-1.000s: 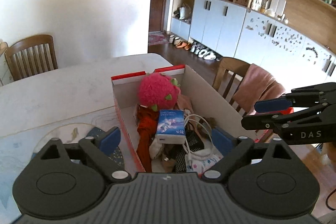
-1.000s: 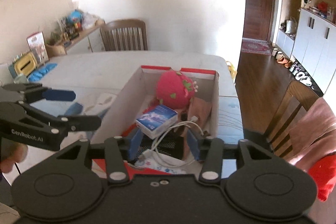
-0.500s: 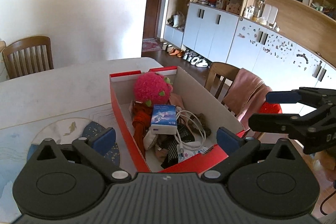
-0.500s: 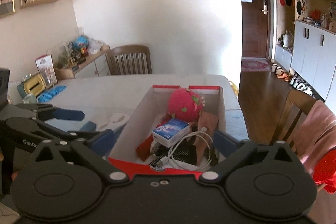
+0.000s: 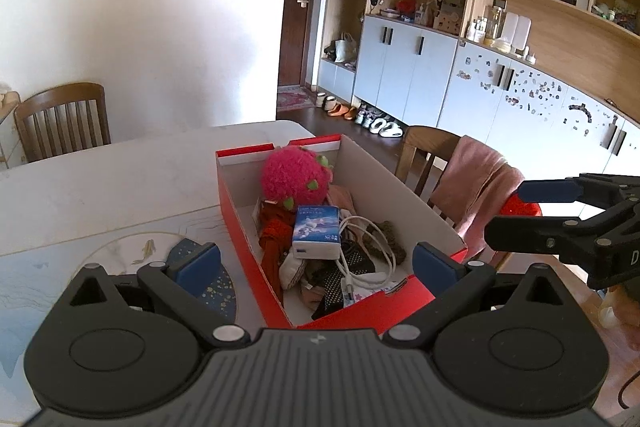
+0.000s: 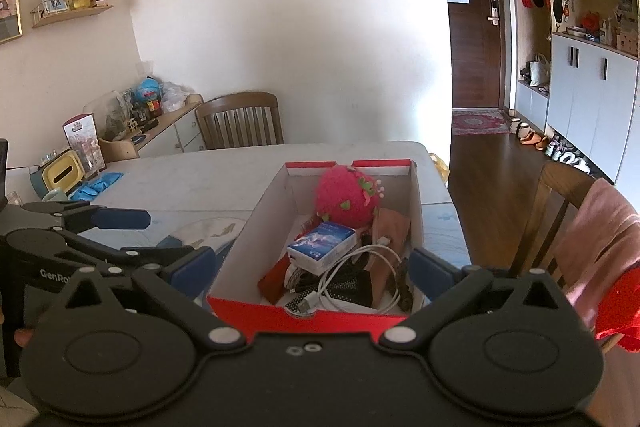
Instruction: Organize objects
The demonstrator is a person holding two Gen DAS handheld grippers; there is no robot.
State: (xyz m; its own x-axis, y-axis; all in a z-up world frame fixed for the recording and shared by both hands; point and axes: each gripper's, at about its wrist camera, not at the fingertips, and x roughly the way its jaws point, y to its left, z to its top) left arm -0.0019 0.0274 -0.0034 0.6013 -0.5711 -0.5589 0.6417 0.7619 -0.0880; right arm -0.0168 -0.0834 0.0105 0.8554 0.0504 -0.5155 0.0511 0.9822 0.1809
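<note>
1. A pale marble-look bench (image 5: 120,187) fills a dining room with white walls, a dark wooden door (image 6: 472,27), grey-blue cupboards (image 5: 404,67) and wooden chairs (image 6: 240,119); one chair beside the bench carries a pink cloth (image 5: 472,187).
2. On the bench sits a red cardboard box (image 5: 248,227) with white inner walls, next to a round blue-and-white mat (image 5: 132,247).
3. The box holds a pink fluffy toy (image 5: 294,177) at its far end, a blue tissue pack (image 5: 316,231) in the middle, a white cable (image 5: 368,251) coiled beside the pack, and red and dark cloth underneath.
4. A second ago the right tool (image 6: 312,273) had its jaws half closed inside the box over the cable; now they are spread wide and straddle the box's near end, gripping nothing.
5. The left tool (image 5: 316,261) is likewise released, its jaws either side of the box and nothing between the pads; both views now take in more of the box than before.
6. The box's long axis runs away from both cameras, toward the far bench edge; the tissue pack lies slightly askew to it.
</note>
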